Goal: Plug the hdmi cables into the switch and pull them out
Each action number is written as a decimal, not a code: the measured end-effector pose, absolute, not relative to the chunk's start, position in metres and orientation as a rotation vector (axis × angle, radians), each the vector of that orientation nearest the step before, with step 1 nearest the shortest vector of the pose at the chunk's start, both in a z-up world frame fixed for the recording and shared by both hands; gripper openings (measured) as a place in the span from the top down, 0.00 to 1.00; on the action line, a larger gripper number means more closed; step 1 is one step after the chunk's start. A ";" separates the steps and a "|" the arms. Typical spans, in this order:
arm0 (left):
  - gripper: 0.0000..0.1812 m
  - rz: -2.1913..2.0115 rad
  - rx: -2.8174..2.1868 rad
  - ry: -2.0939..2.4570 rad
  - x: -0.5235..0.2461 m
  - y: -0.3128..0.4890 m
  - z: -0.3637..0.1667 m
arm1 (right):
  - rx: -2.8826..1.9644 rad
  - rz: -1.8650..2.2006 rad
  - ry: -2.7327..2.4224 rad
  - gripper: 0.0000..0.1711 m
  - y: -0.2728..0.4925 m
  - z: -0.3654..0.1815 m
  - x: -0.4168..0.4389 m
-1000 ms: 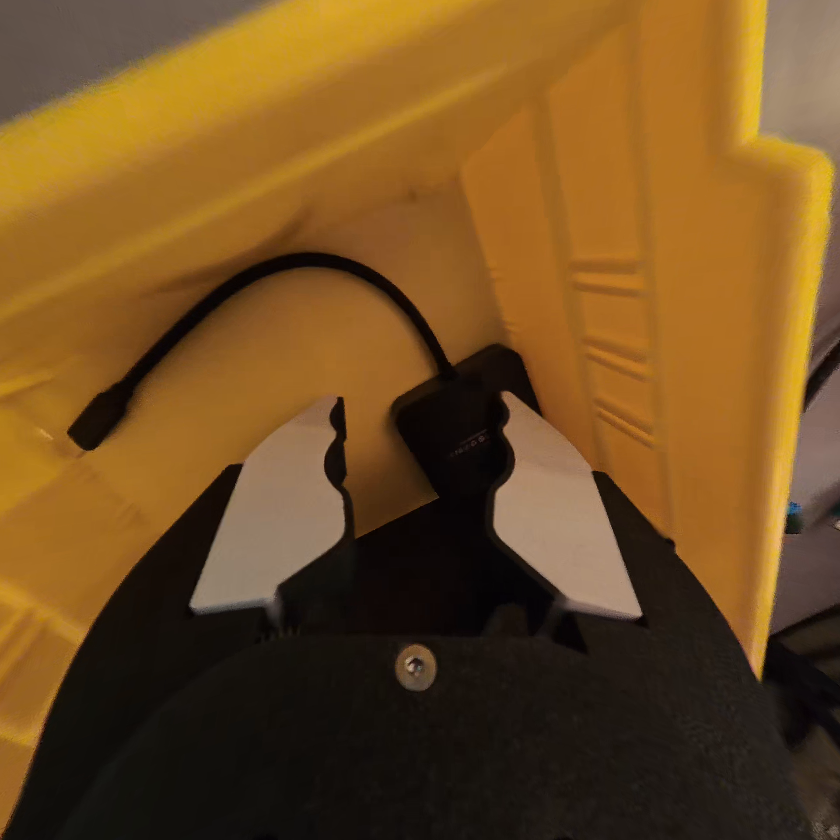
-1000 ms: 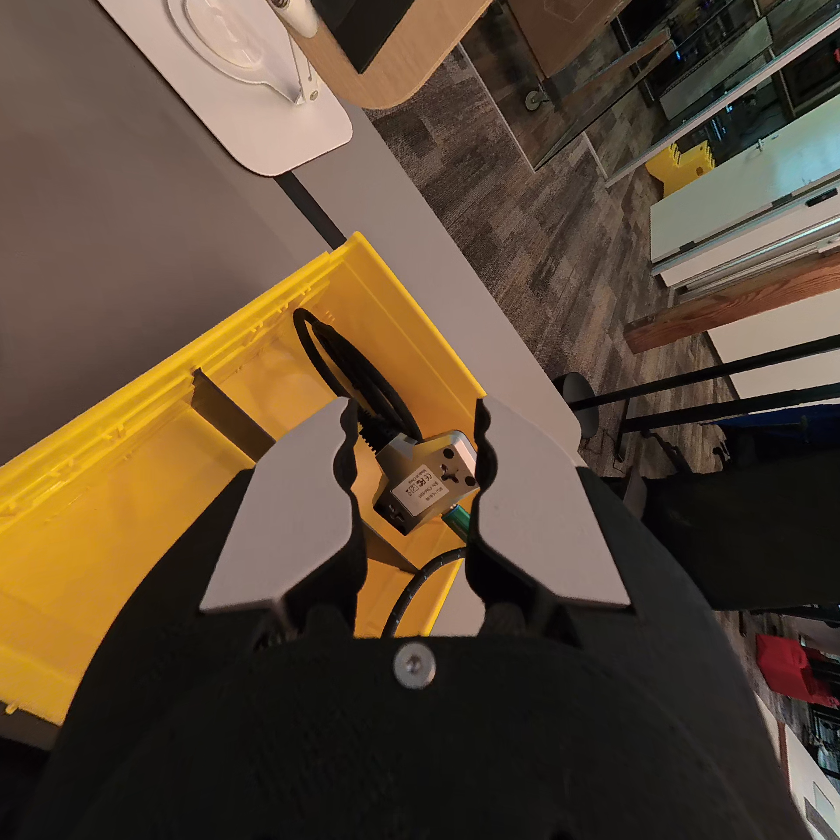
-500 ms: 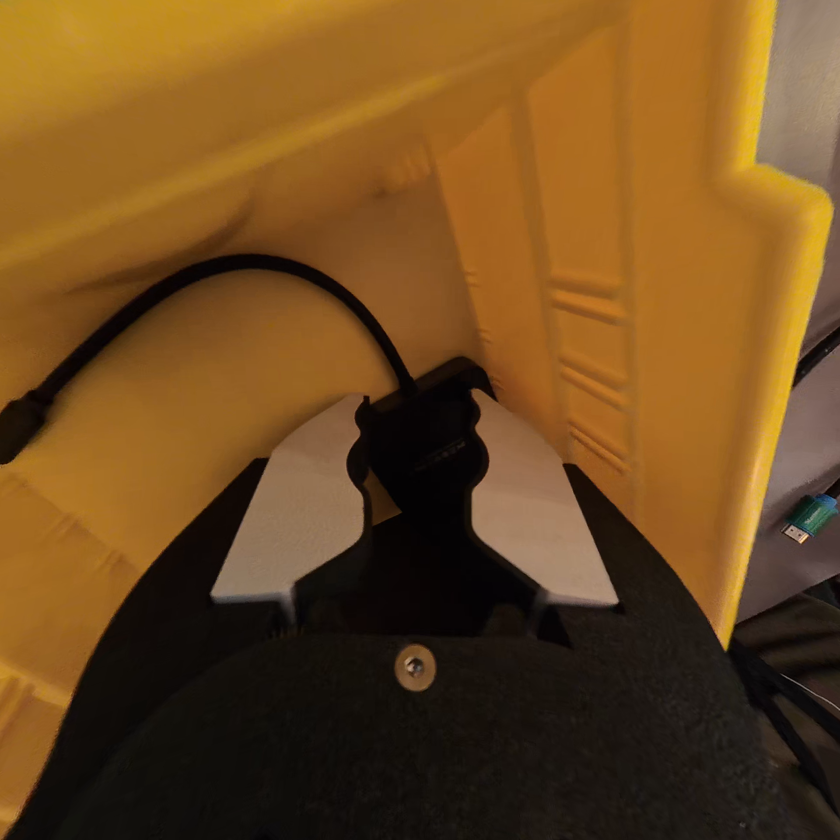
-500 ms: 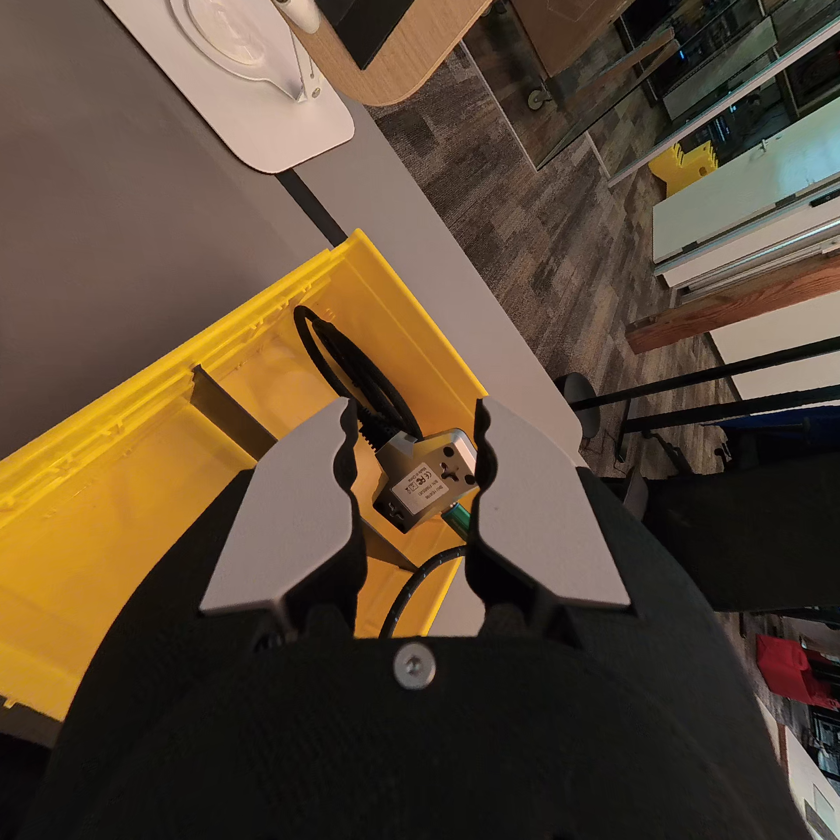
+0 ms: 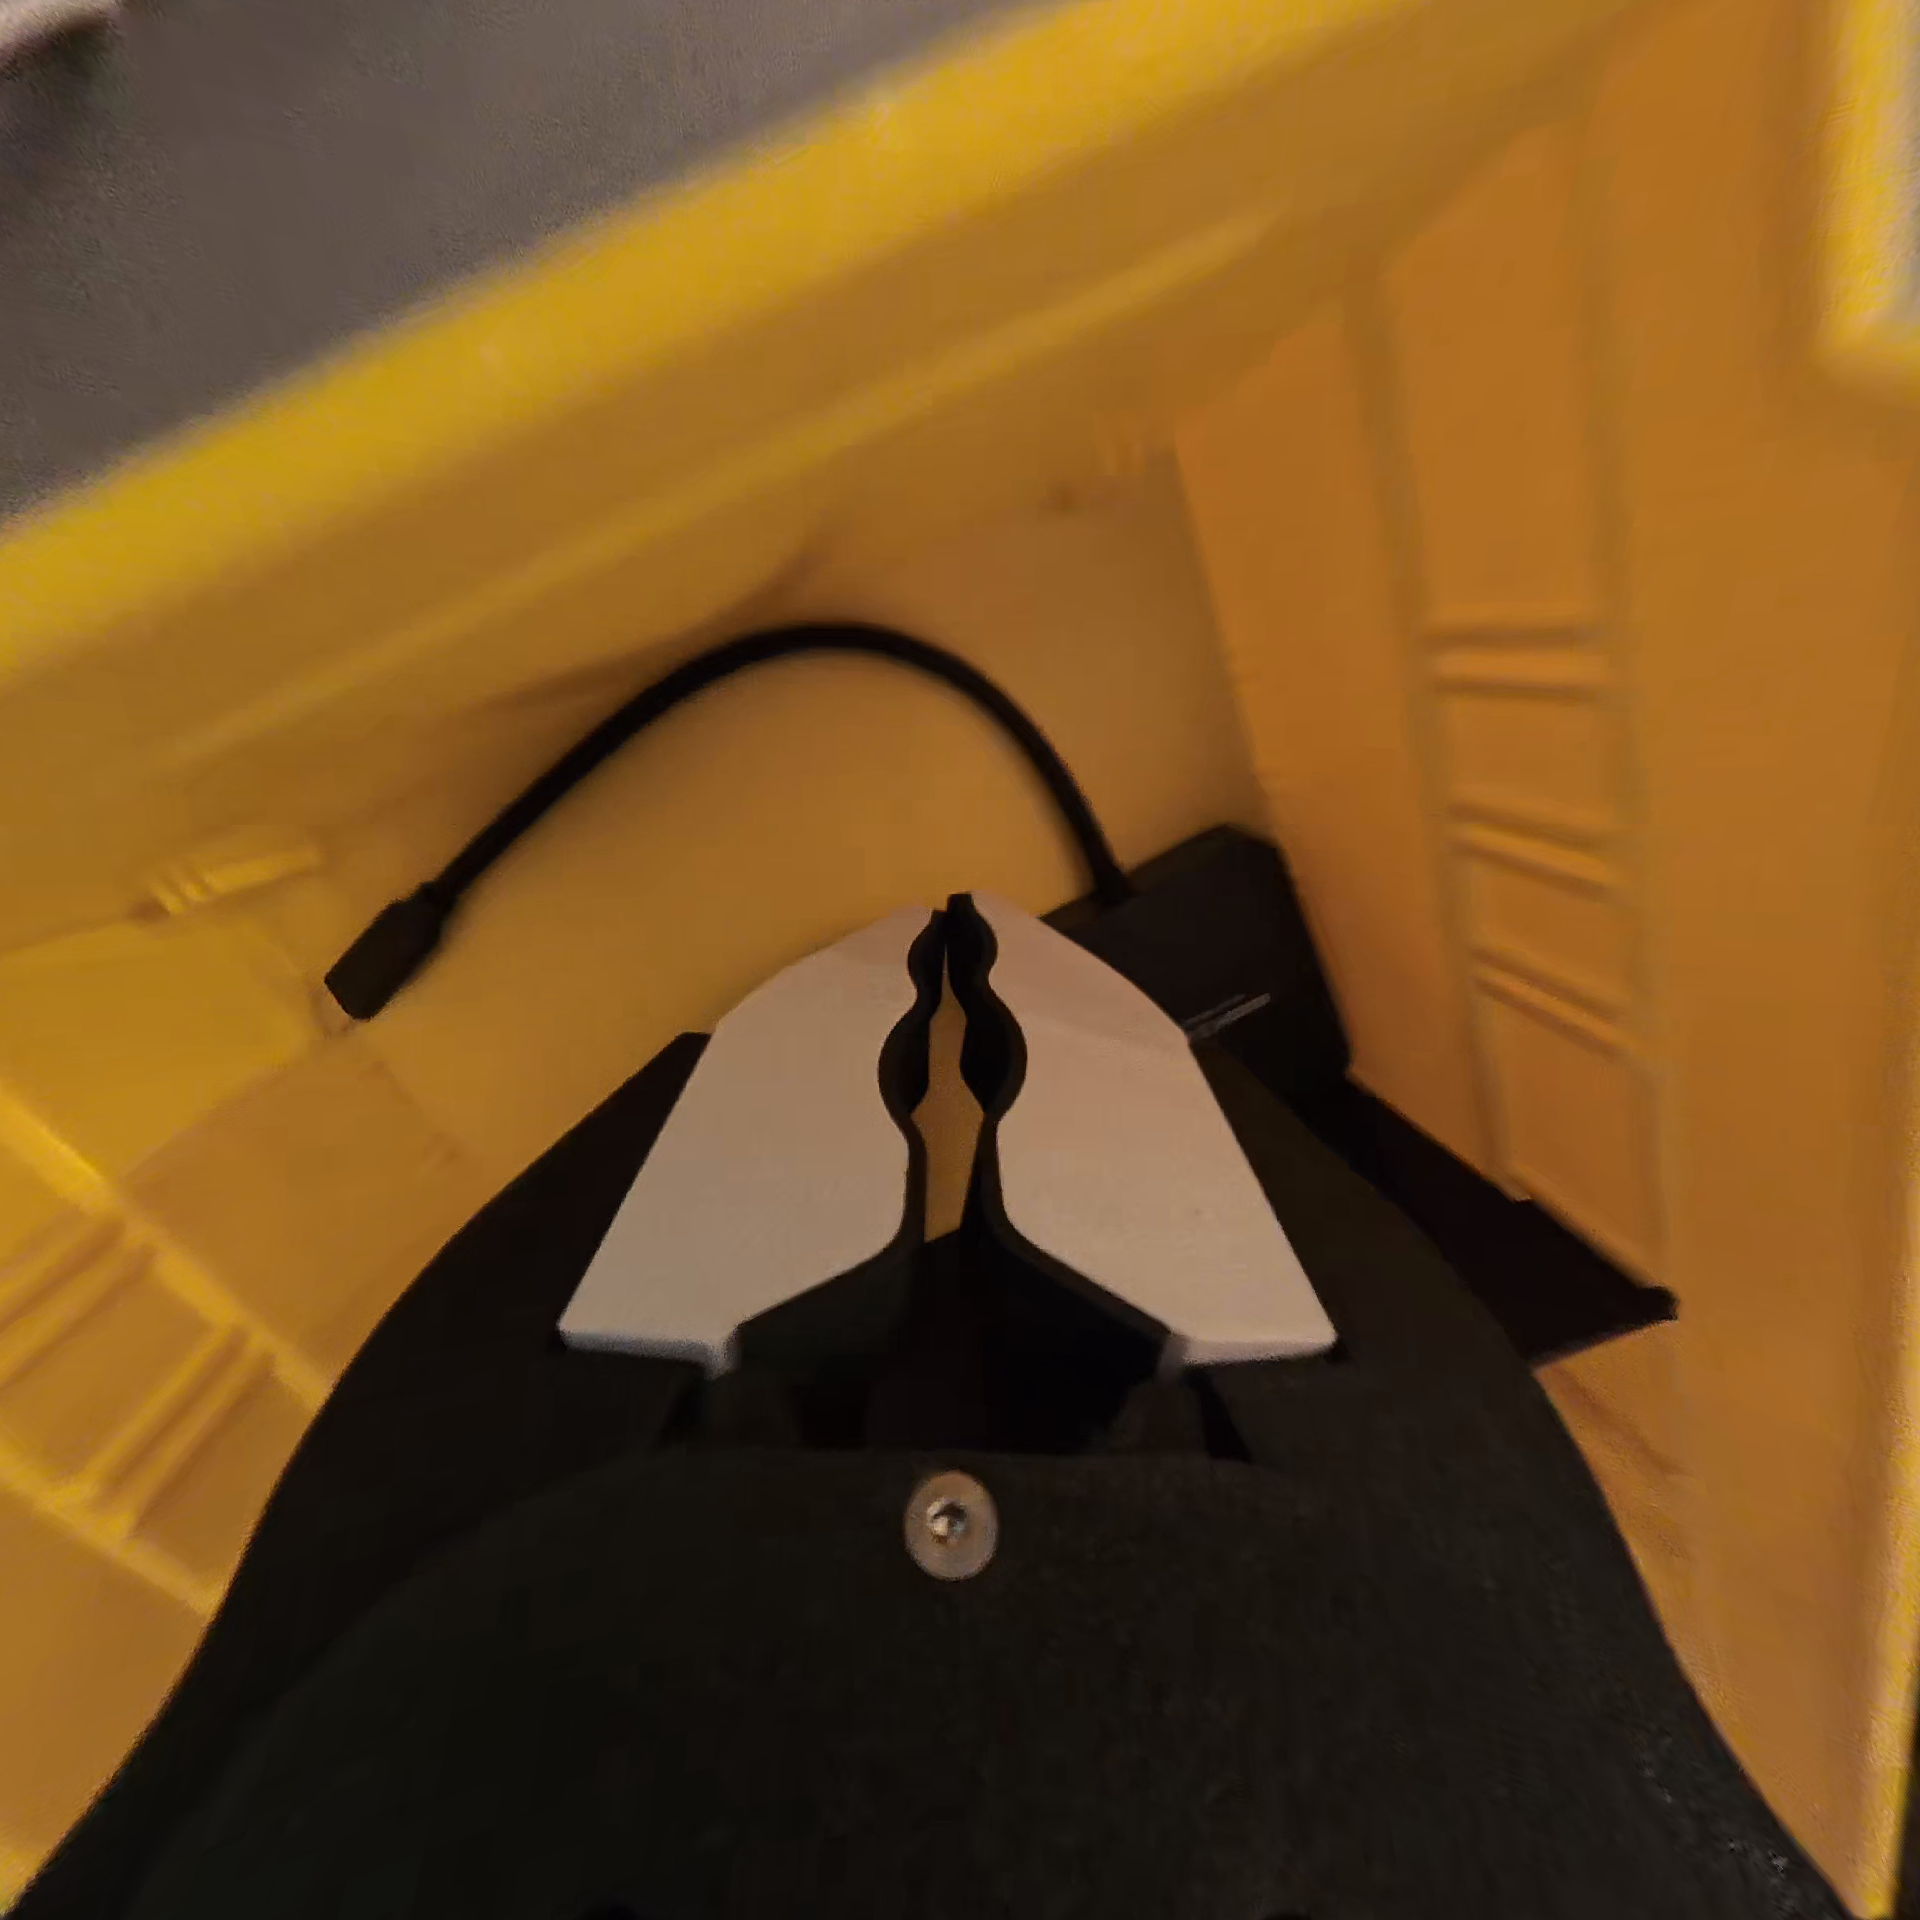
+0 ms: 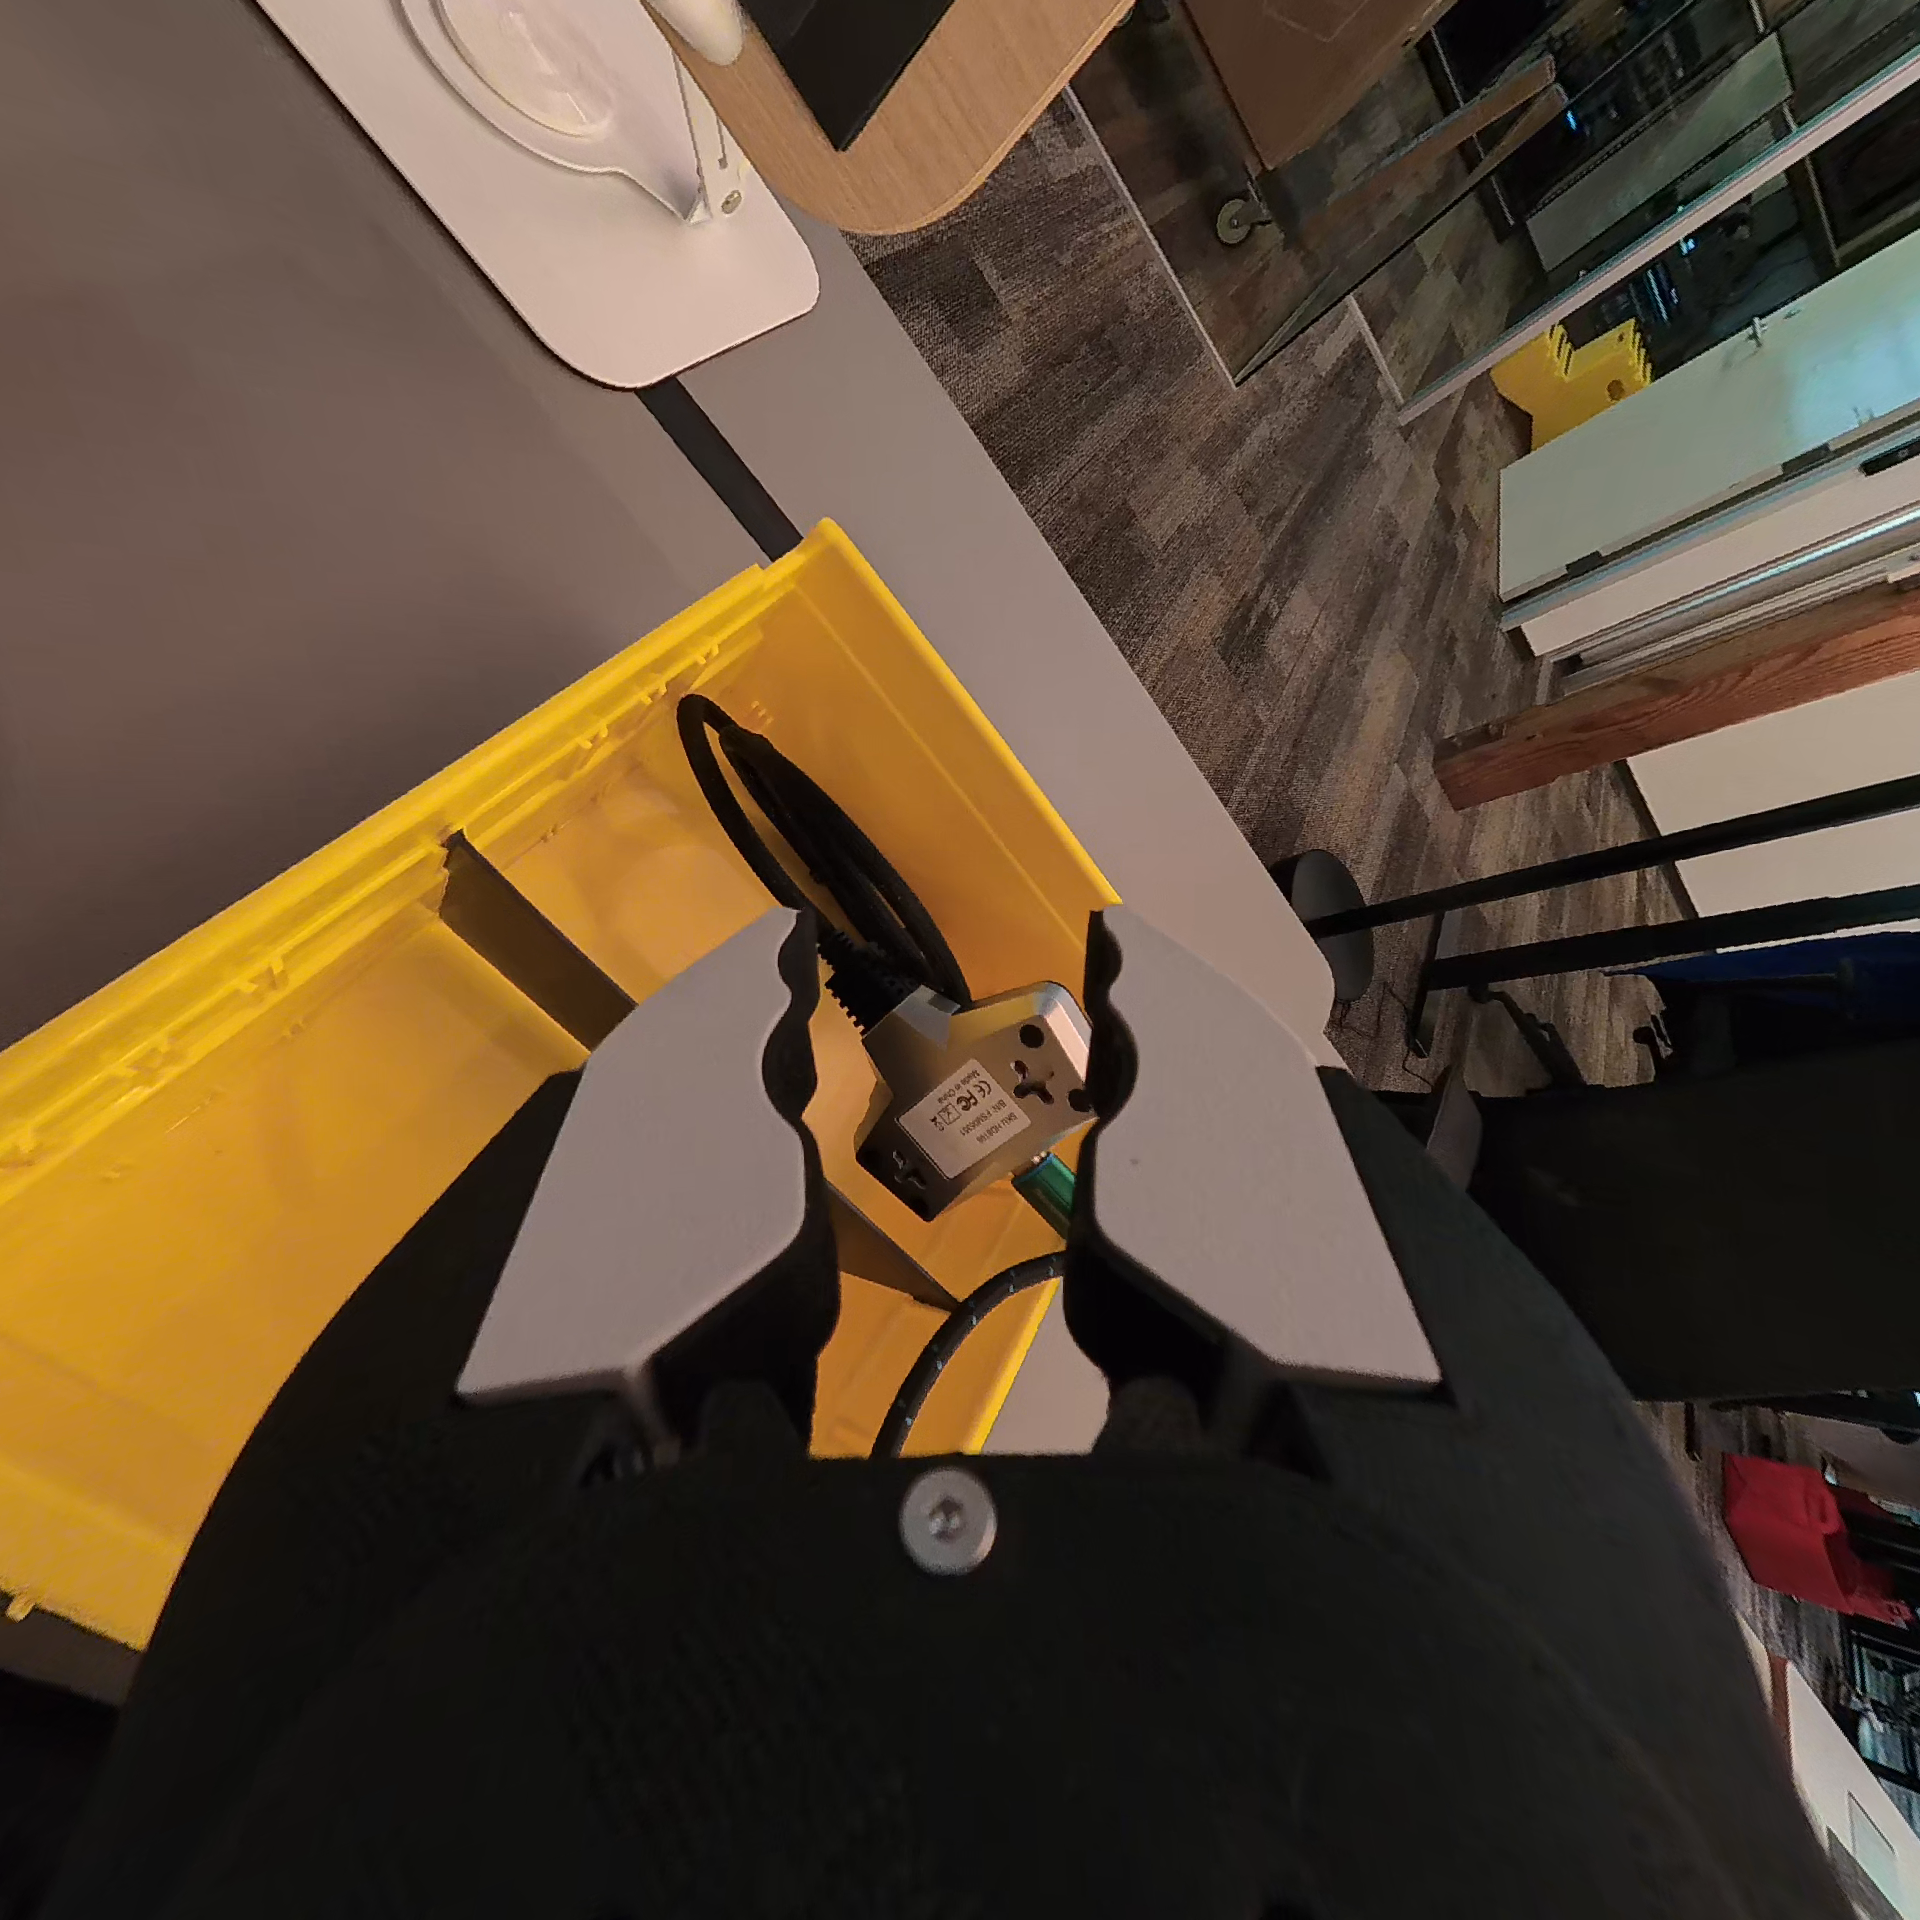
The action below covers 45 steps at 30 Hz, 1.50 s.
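In the left wrist view my left gripper (image 5: 956,920) is shut with nothing between its jaws, inside a yellow bin (image 5: 623,436). A black adapter box (image 5: 1257,935) lies just right of the fingertips against the bin wall. Its short black cable (image 5: 831,644) arcs left to a plug (image 5: 384,951). In the right wrist view my right gripper (image 6: 951,935) is open and hovers above a silver switch (image 6: 977,1101) in the bin's (image 6: 260,1195) end compartment. A green HDMI plug (image 6: 1049,1195) sits at the switch, and coiled black cable (image 6: 810,831) lies behind it.
A black divider (image 6: 530,956) splits the bin. The bin stands on a grey table (image 6: 208,520) near its right edge, with carpeted floor (image 6: 1195,520) beyond. A white base plate (image 6: 623,208) lies at the table's far end. Left tips to right tips: about 50 centimetres. The left tips stand about 10 centimetres off the plug (image 5: 384,951).
My left gripper was closing around the black adapter box; now it is fully shut and empty, with the box to its right. The right gripper has hardly moved.
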<state>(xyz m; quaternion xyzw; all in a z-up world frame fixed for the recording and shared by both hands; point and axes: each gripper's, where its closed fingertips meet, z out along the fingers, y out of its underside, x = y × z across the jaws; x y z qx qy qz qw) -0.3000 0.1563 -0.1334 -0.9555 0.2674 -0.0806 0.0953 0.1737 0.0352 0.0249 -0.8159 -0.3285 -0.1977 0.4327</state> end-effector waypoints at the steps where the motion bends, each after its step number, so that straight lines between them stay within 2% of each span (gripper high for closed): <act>1: 1.00 -0.305 -2.809 0.752 -0.293 0.159 -0.128 | -2.037 -0.494 -0.822 0.71 0.035 0.024 0.174; 4: 0.82 -0.463 -2.860 0.651 -0.277 0.154 -0.128 | -2.048 -0.505 -0.835 0.70 0.036 0.020 0.173; 7: 0.77 -0.327 -2.920 0.695 -0.281 0.151 -0.145 | -2.050 -0.508 -0.840 0.71 0.036 0.019 0.172; 11: 0.85 -0.150 -2.904 0.827 -0.283 0.152 -0.149 | -2.051 -0.503 -0.839 0.70 0.036 0.019 0.173; 13: 0.97 -0.177 -2.926 0.864 -0.278 0.147 -0.151 | -2.054 -0.503 -0.842 0.70 0.035 0.019 0.174; 22: 0.97 -0.150 -2.813 0.913 -0.280 0.149 -0.131 | -2.039 -0.492 -0.832 0.71 0.034 0.024 0.176; 31: 0.98 -0.534 -2.331 0.698 -0.278 0.148 -0.039 | -1.971 -0.483 -0.841 0.71 0.037 0.034 0.161; 35: 0.98 -0.632 -2.099 0.652 -0.274 0.131 0.017 | -1.820 -0.353 -0.851 0.71 0.042 0.054 0.115; 39: 0.98 -0.686 -1.978 0.712 -0.246 0.099 0.059 | -1.541 0.051 -0.864 0.70 0.024 0.088 0.008; 42: 0.98 -0.675 -1.932 0.797 -0.210 0.072 0.074 | -1.386 0.357 -0.848 0.64 -0.005 0.098 -0.073; 45: 0.98 -0.684 -1.892 0.880 -0.165 0.048 0.077 | -1.381 0.382 -0.814 0.58 -0.014 0.081 -0.115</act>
